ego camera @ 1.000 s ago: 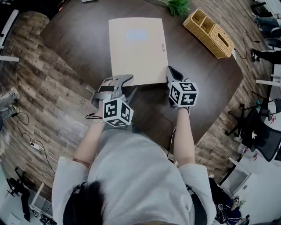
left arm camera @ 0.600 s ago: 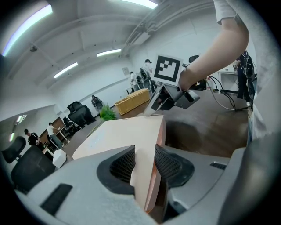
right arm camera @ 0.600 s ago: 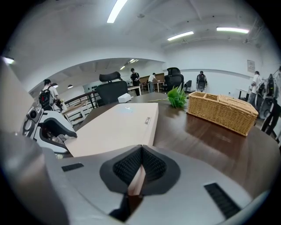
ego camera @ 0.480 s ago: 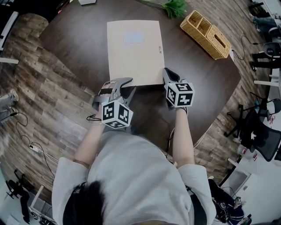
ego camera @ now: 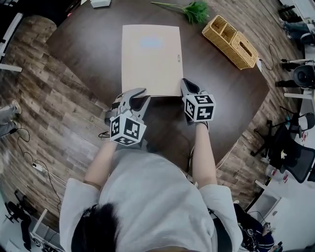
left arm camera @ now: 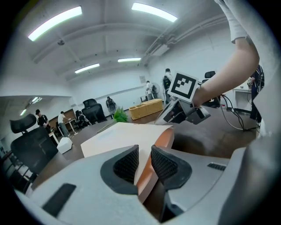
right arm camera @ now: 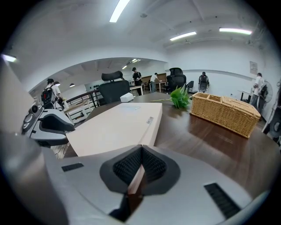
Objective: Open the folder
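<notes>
A beige folder lies flat and shut on the dark round table. My left gripper is at its near left corner. In the left gripper view the folder's near corner runs between that gripper's closing jaws, and a gap still shows at the pads. My right gripper is at the near right corner. In the right gripper view it is shut on the thin near edge of the folder.
A wicker basket stands at the table's far right, with a green plant sprig beside it. A small white box sits at the far edge. Office chairs and people stand around the room beyond the table.
The left gripper's jaws have narrowed around the folder's near left corner and the gripper has rolled a little. The right gripper has kept still on the near right corner.
</notes>
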`<state>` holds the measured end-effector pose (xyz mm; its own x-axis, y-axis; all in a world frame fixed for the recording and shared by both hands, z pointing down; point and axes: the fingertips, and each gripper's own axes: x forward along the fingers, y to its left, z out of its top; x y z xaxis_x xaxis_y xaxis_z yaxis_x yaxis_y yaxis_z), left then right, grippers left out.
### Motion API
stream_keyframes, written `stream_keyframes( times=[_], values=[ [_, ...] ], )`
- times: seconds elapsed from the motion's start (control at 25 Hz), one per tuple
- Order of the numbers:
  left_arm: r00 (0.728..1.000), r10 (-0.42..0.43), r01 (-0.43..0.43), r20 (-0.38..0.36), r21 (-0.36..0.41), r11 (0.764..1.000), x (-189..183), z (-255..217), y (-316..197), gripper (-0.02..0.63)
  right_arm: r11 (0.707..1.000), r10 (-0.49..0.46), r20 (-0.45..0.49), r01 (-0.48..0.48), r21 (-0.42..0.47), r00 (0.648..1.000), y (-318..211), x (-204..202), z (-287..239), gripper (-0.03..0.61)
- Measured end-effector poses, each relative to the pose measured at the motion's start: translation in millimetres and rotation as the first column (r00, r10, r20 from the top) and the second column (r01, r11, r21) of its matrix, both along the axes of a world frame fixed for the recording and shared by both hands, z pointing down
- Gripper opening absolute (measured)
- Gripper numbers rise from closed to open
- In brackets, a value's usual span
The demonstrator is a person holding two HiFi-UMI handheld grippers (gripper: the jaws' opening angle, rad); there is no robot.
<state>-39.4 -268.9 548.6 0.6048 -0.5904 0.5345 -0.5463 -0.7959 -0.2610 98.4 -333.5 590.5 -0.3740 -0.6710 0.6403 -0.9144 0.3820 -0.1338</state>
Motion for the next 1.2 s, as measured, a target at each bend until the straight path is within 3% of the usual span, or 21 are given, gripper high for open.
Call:
stream_keyframes(
  times=[0.12,0.2,0.32,0.48,0.68,0.84,1.04,1.2],
  values=[
    [0.999,-0.024,0.024,-0.033,-0.001,1.000,-4,-3,-1,0.086,1.000,-0.001,0.007,0.001,-0.002,1.000,1,-2,0,0.011],
    [0.990,-0.077,0.075,-0.119,-0.023,0.997,-14,-12,-6,0.075,1.000,0.000,0.013,0.000,-0.002,1.000,0,-4,-1,0.011],
    [0.954,-0.162,0.151,-0.251,-0.062,0.987,-33,-33,-11,0.049,1.000,-0.006,-0.014,0.006,0.008,1.000,0,-6,-1,0.011],
    [0.909,-0.247,0.230,-0.334,-0.092,0.969,-50,-45,-6,0.041,1.000,-0.003,-0.020,0.003,0.007,1.000,2,-4,-1,0.011],
    [0.819,-0.376,0.347,-0.434,-0.147,0.926,-83,-54,-6,0.038,1.000,-0.001,-0.025,0.001,0.007,1.000,3,-6,-1,0.011],
    [0.730,-0.483,0.430,-0.484,-0.224,0.874,-113,-50,-6,0.035,1.000,-0.002,-0.031,0.003,0.008,1.000,4,-12,-1,0.011],
    [0.631,-0.585,0.506,-0.509,-0.301,0.808,-143,-42,-4,0.029,1.000,-0.004,-0.047,0.005,0.012,0.999,6,-17,-2,0.011],
    [0.572,-0.650,0.567,-0.501,-0.331,0.754,-167,-35,-7,0.020,1.000,0.001,-0.054,0.000,0.011,0.999,4,-19,-2,0.011]
  ],
)
